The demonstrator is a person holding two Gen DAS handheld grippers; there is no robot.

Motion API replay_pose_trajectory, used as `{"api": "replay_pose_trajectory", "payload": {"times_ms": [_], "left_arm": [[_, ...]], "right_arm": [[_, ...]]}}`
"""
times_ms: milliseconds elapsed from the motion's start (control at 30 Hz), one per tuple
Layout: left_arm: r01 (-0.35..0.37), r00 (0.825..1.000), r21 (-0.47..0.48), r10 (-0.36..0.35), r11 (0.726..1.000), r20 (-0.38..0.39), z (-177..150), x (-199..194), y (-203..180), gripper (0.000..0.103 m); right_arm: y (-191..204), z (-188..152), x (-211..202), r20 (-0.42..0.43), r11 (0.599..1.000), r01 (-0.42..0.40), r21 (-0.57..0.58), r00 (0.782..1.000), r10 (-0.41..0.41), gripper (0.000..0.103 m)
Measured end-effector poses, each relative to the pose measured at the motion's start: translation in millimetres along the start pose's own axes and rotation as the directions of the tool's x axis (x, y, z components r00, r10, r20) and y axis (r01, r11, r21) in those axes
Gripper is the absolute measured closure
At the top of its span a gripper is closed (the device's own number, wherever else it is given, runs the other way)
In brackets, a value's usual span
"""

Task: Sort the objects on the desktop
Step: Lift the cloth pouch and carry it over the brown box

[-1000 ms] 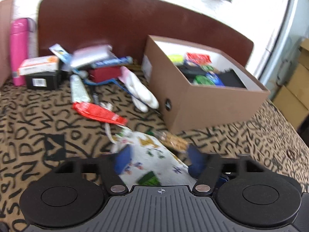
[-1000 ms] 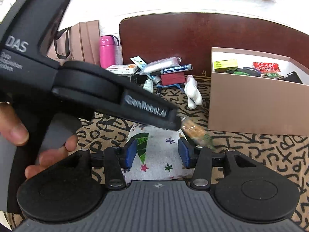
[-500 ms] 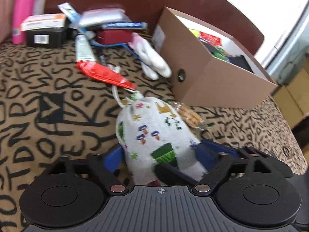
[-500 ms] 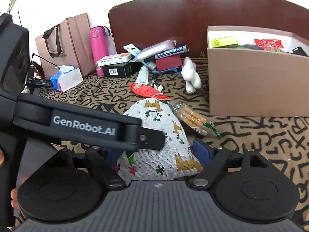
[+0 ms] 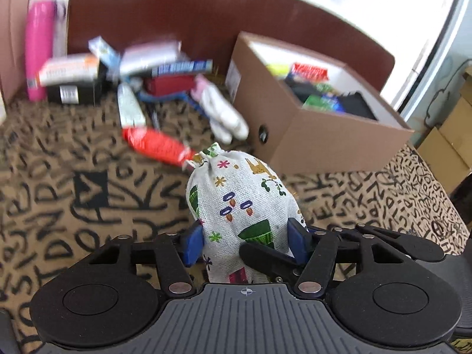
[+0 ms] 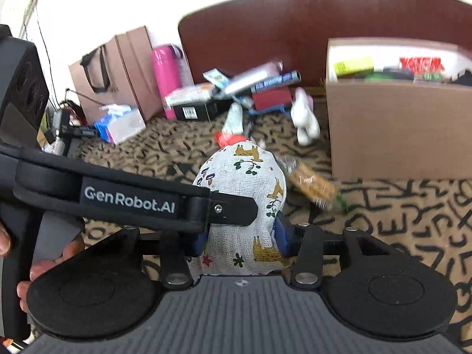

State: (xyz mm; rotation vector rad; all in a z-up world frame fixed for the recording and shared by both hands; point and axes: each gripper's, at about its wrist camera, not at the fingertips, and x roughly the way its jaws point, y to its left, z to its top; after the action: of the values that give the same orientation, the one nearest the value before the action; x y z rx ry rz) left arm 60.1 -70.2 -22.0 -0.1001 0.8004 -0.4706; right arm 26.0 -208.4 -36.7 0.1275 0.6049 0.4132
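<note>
A white cloth drawstring pouch [image 5: 242,194] printed with small animals and plants stands on the patterned tablecloth, seen also in the right wrist view as the pouch [image 6: 250,177]. My left gripper [image 5: 244,236] has its blue pads against the pouch's sides, jaws closing. My right gripper [image 6: 242,236] pinches the pouch's lower part, jaws closing too. The left gripper's finger [image 6: 233,208] crosses in front of the pouch from the left. A brown cardboard box [image 5: 339,147], holding several items, stands to the right behind the pouch.
A biscuit pack [image 6: 312,183] lies just right of the pouch, a red packet [image 5: 156,144] behind it. Further back are a white plush toy [image 5: 224,115], a pile of boxes and tubes, a pink bottle [image 6: 166,73], a paper bag [image 6: 118,70] and a tissue pack [image 6: 121,124].
Both pairs of jaws stood wide around the pouch half a second ago and have narrowed onto its sides. The pouch now stands more upright between them.
</note>
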Motion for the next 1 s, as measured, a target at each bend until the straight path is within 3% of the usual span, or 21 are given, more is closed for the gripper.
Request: {"api": "replay_pose_trajectory", "payload": {"times_ms": [233, 533, 700, 867, 1000], "left_arm": [[-0.009, 0.988, 0.064, -0.002, 0.998, 0.157, 31.7, -38.9, -36.5, 0.042], [0.077, 0.945, 0.187, -0.132, 0.979, 0.3, 105.2, -26.2, -93.4, 0.042], [0.125, 0.925, 0.242, -0.201, 0.962, 0.323, 151.8, 4.1, -133.1, 0.042], [0.219, 0.908, 0.237, -0.287, 0.946, 0.306, 189.1, 48.8, -153.7, 0.041], [0.266, 0.906, 0.216, -0.32, 0.94, 0.276, 215.3, 91.0, -170.4, 0.041]], "right_arm": [[2.2, 31.7, -41.9, 0.164, 0.998, 0.008, -0.059, 0.986, 0.002, 0.053], [-43.8, 96.5, -77.8, 0.359, 0.983, 0.158, -0.088, 0.926, -0.117, 0.053], [-90.5, 132.7, -83.0, 0.413, 0.967, 0.244, -0.073, 0.89, -0.193, 0.053], [-139.2, 159.5, -77.6, 0.433, 0.947, 0.315, -0.068, 0.864, -0.257, 0.053], [-174.2, 175.9, -63.4, 0.416, 0.931, 0.357, -0.08, 0.86, -0.294, 0.053]]}}
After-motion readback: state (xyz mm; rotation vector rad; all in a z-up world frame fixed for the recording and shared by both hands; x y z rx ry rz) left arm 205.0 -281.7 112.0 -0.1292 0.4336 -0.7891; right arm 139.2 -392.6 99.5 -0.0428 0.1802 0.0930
